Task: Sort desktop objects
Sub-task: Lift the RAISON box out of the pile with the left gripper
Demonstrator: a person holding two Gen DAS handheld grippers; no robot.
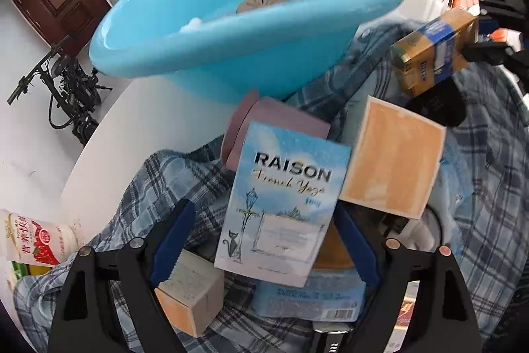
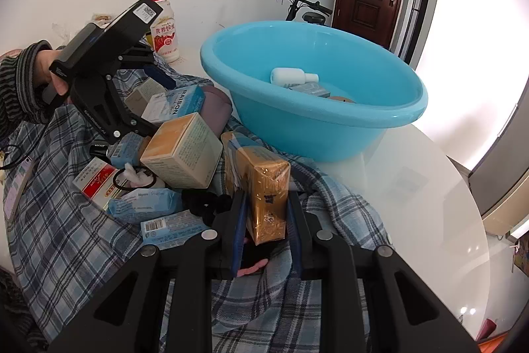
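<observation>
A pale blue RAISON box [image 1: 284,204] lies tilted on a heap of small packs, between the blue pads of my left gripper [image 1: 264,240]. The jaws stand open, with a gap showing at the left pad. The right wrist view shows that gripper [image 2: 152,101] in a person's hand over the heap. My right gripper [image 2: 266,200] is shut on a gold cellophane-wrapped box [image 2: 264,187], also seen at the far right of the left wrist view as the gold box [image 1: 433,52]. The big blue basin [image 2: 330,121] holds a white bottle [image 2: 291,75] and a small box.
A plaid cloth [image 2: 66,220] covers the round white table [image 2: 429,204] under the heap. An orange-and-cream box [image 2: 182,151], a pink roll [image 1: 264,121], tissue packs [image 2: 145,204] and a red-and-white pack lie there. A yoghurt bottle [image 2: 165,35] stands behind. A bicycle and a door are beyond.
</observation>
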